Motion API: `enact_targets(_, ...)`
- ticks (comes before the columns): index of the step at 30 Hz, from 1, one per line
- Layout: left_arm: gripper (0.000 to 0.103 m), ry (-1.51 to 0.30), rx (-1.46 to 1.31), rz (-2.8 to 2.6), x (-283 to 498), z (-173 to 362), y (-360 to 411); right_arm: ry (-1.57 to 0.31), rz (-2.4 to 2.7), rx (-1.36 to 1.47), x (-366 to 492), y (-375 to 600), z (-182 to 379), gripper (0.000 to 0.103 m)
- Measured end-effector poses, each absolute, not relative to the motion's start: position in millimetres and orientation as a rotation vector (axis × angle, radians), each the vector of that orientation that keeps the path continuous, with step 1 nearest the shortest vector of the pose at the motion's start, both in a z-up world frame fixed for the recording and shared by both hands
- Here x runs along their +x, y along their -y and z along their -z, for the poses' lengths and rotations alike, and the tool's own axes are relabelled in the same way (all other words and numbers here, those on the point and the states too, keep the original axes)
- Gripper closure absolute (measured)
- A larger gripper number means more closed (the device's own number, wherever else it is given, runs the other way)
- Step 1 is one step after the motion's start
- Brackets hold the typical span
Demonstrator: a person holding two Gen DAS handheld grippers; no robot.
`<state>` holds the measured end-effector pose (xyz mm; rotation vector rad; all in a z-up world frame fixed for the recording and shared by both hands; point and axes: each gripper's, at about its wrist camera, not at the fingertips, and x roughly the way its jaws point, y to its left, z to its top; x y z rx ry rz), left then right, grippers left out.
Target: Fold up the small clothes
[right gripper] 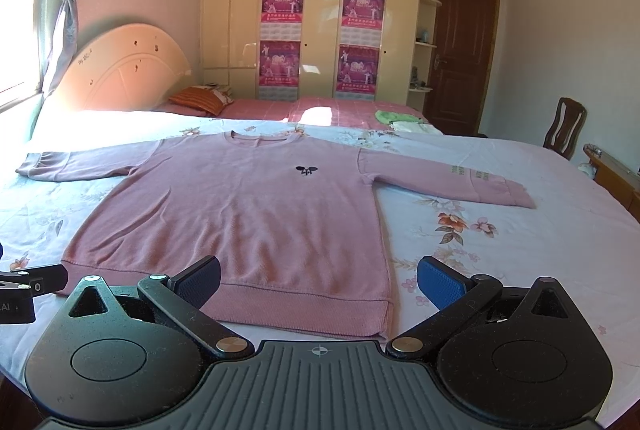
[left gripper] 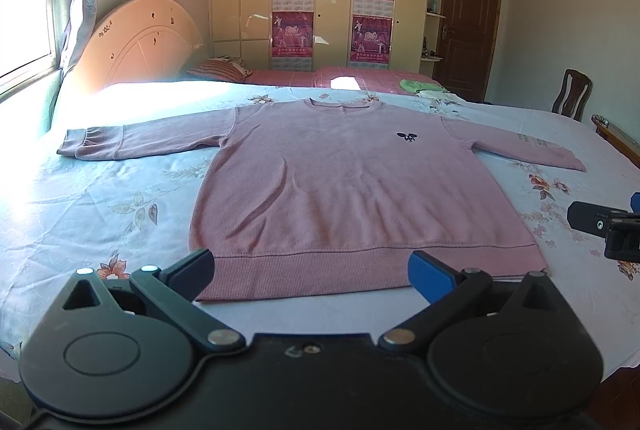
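While both grippers hang above the near edge of the bed, the pink sweater [left gripper: 352,186] lies flat and face up on the flowered sheet [left gripper: 100,198], neckline far, hem near. Both sleeves are spread out, one to the left and one to the right, resting on the sheet. A small dark emblem [left gripper: 406,137] sits on the chest, right of centre.

Left gripper [left gripper: 316,272]: jaws spread wide, nothing between them; it is positioned over the hem band, roughly mid-width. Contact with the cloth cannot be determined.

Right gripper [right gripper: 320,280]: jaws likewise spread wide and empty, positioned near the sweater's right hem corner. Contact cannot be determined.

Each gripper appears at the edge of the other's view, near the hem.

Beyond the sheet: a pink checked cover [right gripper: 328,110], a striped pillow [right gripper: 198,100] at far left, a green cloth [right gripper: 394,116] at far right, a wardrobe [right gripper: 320,10] with posters, and a wooden chair [right gripper: 566,128].
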<state>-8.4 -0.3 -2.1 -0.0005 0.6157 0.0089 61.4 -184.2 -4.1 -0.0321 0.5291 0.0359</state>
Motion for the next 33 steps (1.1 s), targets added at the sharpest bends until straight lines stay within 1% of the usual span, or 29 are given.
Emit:
enact_targets(18, 0.0, -0.613, 0.021, 0.009, 12, 3, 9, -0.549, -0.011, -0.03, 74, 190, 8, 0.0)
enact_targets(20, 0.0, -0.623, 0.016, 0.033, 22, 3, 11, -0.545, 0.002, -0.028, 79, 195, 8, 0.0)
enact_targets(27, 0.0, -0.682, -0.142, 0.073, 73, 7, 7, -0.511, 0.09, -0.003, 110, 228, 4, 0.0)
enact_targets(33, 0.0, -0.586, -0.076, 0.127, 130, 10, 16, -0.535, 0.166, 0.126, 160, 284, 12, 0.0)
